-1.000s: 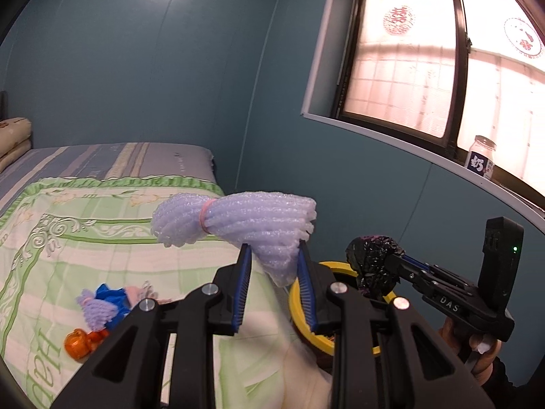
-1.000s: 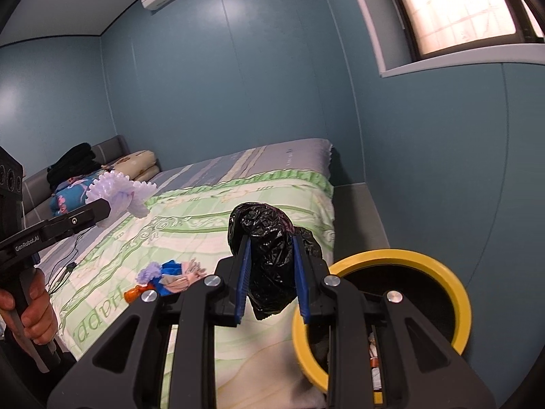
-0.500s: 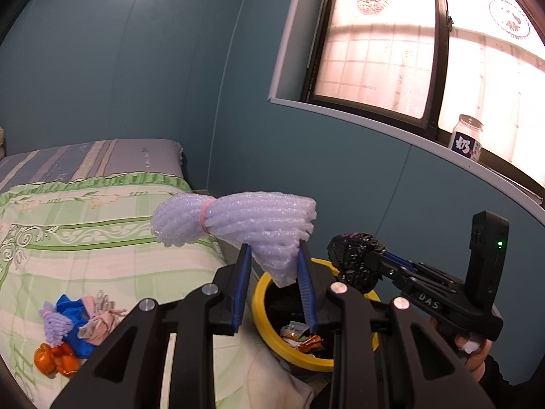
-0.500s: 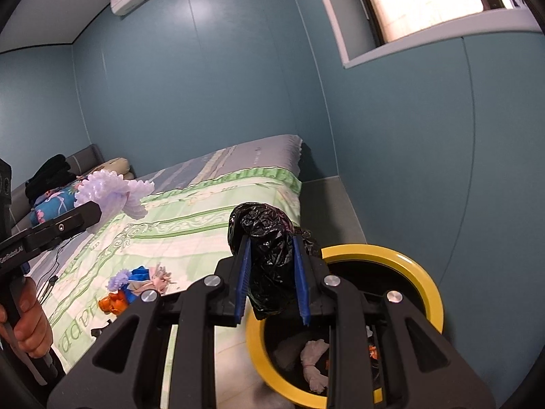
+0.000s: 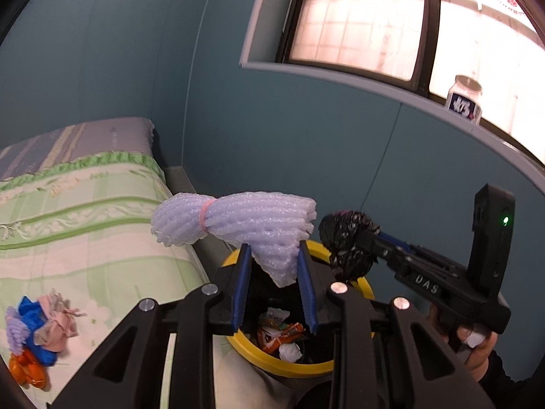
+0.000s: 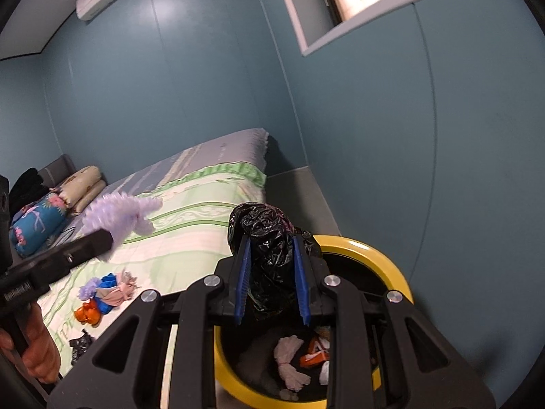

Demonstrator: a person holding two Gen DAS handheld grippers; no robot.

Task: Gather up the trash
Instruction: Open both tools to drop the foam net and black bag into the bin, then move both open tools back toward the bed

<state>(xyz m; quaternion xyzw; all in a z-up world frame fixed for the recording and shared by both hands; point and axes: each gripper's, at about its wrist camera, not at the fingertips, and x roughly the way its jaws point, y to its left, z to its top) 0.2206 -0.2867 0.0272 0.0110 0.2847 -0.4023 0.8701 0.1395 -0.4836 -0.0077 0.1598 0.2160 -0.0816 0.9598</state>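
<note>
Bed (image 5: pixel 85 211), w/ leftover scraps (image 5: pixel 37 327) on quilt; yellow-rimmed bin (image 6: pixel 381 259) beside it, part full. L tongs (image 5: pixel 274 284) clenched on foam bundle (image 5: pixel 238 221), R tongs (image 6: pixel 270 281) clenched on black bag (image 6: pixel 269 238), both over bin. Best: get each load fully inside rim before letting go, foam esp., as it overhangs sideways.

Both tools tilt downward, jaws clamped narrow: the left tool (image 5: pixel 274 272) beside the right tool (image 6: pixel 272 272), each gripped by a hand (image 5: pixel 477 347).
</note>
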